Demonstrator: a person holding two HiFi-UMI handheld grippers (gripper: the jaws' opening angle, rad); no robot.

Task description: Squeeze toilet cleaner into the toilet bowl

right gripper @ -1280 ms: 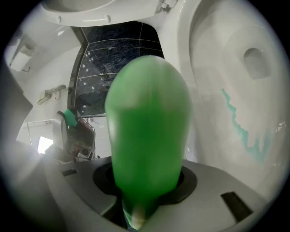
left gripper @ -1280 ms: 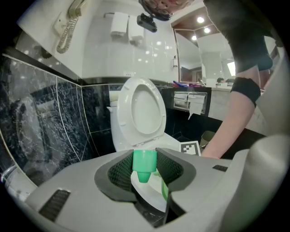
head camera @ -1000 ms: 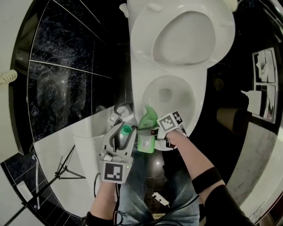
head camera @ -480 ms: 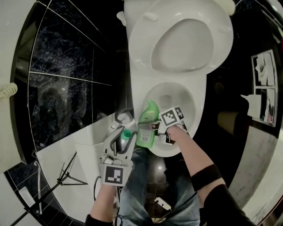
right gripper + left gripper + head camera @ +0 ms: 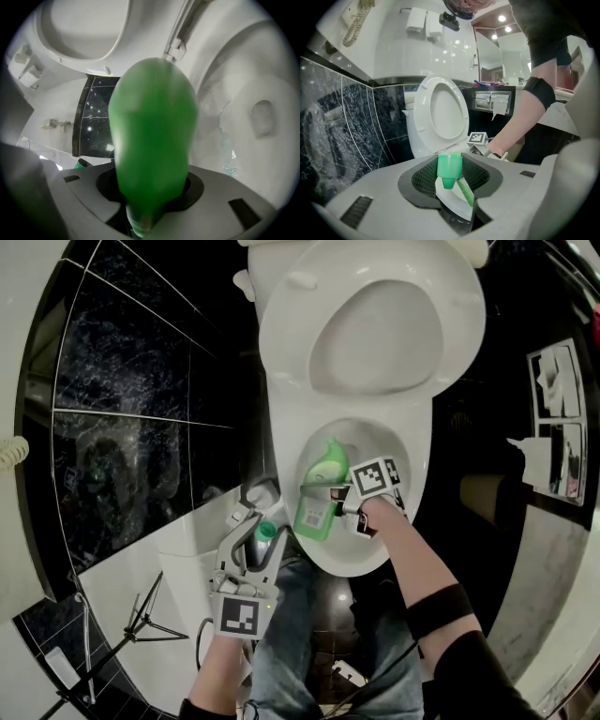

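Observation:
The green toilet cleaner bottle [image 5: 327, 468] hangs over the open toilet bowl [image 5: 394, 442], its neck pointing toward the bowl's far side. My right gripper [image 5: 323, 504] is shut on the bottle's body. In the right gripper view the bottle [image 5: 152, 126] fills the space between the right gripper's [image 5: 150, 190] pads, with the wet bowl wall [image 5: 253, 117] to its right. My left gripper [image 5: 262, 521] stays left of the bowl's front rim, shut on the green cap [image 5: 268, 532]. The left gripper view shows the cap [image 5: 449, 165] pinched in the left gripper [image 5: 451, 178], the toilet [image 5: 440, 117] beyond.
The seat and lid [image 5: 375, 329] stand raised. Dark tiled wall [image 5: 141, 409] lies to the left, a paper holder [image 5: 561, 418] to the right. A tripod [image 5: 141, 615] stands at lower left. The person's legs [image 5: 300, 652] are just before the bowl.
My right gripper has carried the bottle from the bowl's front rim out over the bowl. The left gripper with the cap has hardly moved.

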